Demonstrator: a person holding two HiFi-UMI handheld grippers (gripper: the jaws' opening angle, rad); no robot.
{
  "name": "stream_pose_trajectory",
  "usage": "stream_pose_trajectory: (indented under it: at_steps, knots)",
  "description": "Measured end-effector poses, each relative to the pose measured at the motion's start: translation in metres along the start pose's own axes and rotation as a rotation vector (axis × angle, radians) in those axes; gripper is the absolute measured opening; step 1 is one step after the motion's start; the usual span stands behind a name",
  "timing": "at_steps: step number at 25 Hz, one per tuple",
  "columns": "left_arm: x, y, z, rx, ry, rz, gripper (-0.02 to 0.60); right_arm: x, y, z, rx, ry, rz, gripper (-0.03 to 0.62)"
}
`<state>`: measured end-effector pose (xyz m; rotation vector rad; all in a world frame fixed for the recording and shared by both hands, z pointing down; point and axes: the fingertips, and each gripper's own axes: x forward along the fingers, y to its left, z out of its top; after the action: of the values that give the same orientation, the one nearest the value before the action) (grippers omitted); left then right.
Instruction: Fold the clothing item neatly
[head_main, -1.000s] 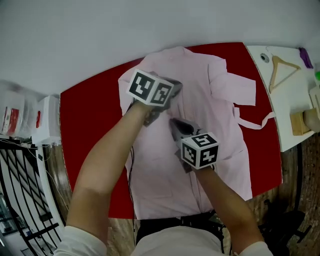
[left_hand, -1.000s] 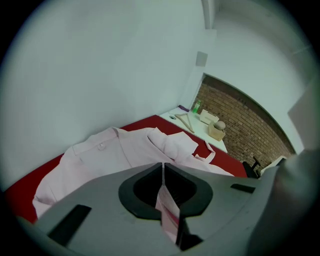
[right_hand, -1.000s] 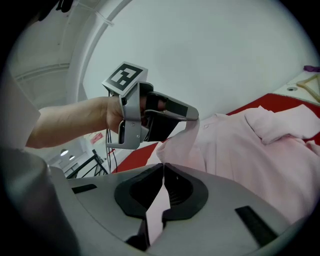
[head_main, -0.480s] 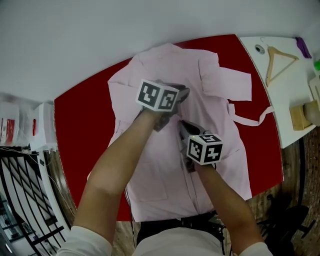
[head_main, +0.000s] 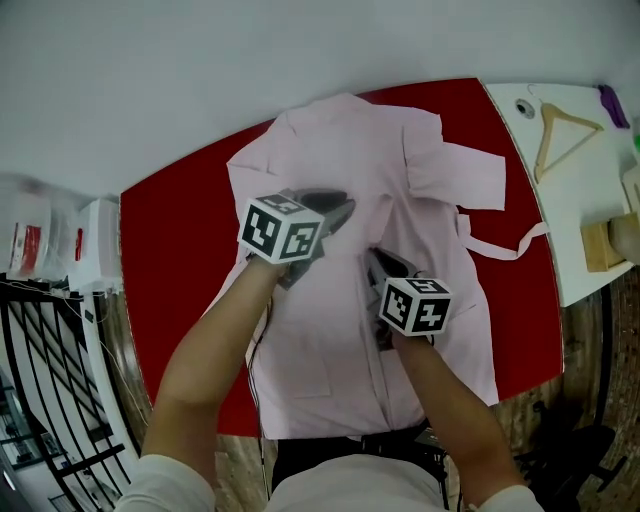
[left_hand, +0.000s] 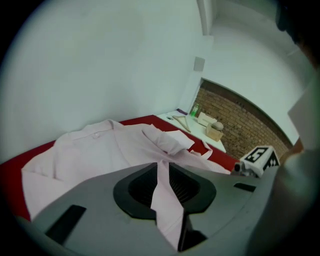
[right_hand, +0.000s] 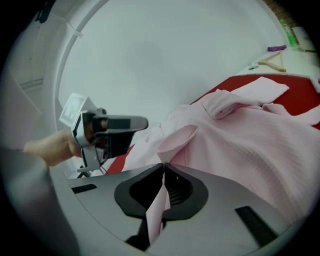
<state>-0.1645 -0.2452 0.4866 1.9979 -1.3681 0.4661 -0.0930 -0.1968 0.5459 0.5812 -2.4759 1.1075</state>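
A pale pink short-sleeved shirt (head_main: 430, 215) lies spread front-up on the red table (head_main: 170, 230), collar at the far side. My left gripper (head_main: 333, 203) is over the shirt's middle; in the left gripper view (left_hand: 162, 169) a strip of the front edge (left_hand: 164, 200) still runs between its jaws, which have just been opening and no longer pinch it. My right gripper (head_main: 384, 263) sits just right of it, nearer me, shut on a thin fold of the same shirt front (right_hand: 159, 205). The shirt's right sleeve (head_main: 465, 175) is folded inward.
A white side table (head_main: 590, 200) stands to the right with a wooden hanger (head_main: 560, 130) and a wooden block (head_main: 600, 245). A loose pink tie strip (head_main: 505, 245) trails off the shirt toward the right. A black metal rack (head_main: 40, 400) stands at the lower left.
My left gripper has drawn back toward me and to the left over the shirt, and its jaws have parted. The right gripper has settled lower and holds its fold.
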Motion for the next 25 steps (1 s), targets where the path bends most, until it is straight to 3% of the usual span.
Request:
stream_pose_trajectory:
  at_steps: [3, 7, 10, 18, 25]
  knots:
    - [-0.04, 0.033, -0.041, -0.021, 0.024, 0.131, 0.072, 0.001, -0.006, -0.004, 0.017, 0.024, -0.004, 0.023]
    - [-0.088, 0.087, -0.085, -0.155, 0.038, 0.27, 0.072, 0.003, -0.012, -0.007, 0.012, 0.038, -0.027, 0.023]
    - [-0.114, 0.123, -0.099, -0.254, 0.012, 0.324, 0.072, 0.001, -0.013, -0.008, -0.005, 0.047, -0.052, 0.025]
    - [-0.137, 0.196, -0.103, -0.419, -0.053, 0.278, 0.091, -0.025, -0.022, -0.004, -0.088, 0.041, -0.177, 0.026]
    - [-0.13, 0.242, -0.107, -0.53, -0.065, 0.236, 0.12, -0.044, -0.016, 0.015, -0.159, -0.041, -0.32, 0.026]
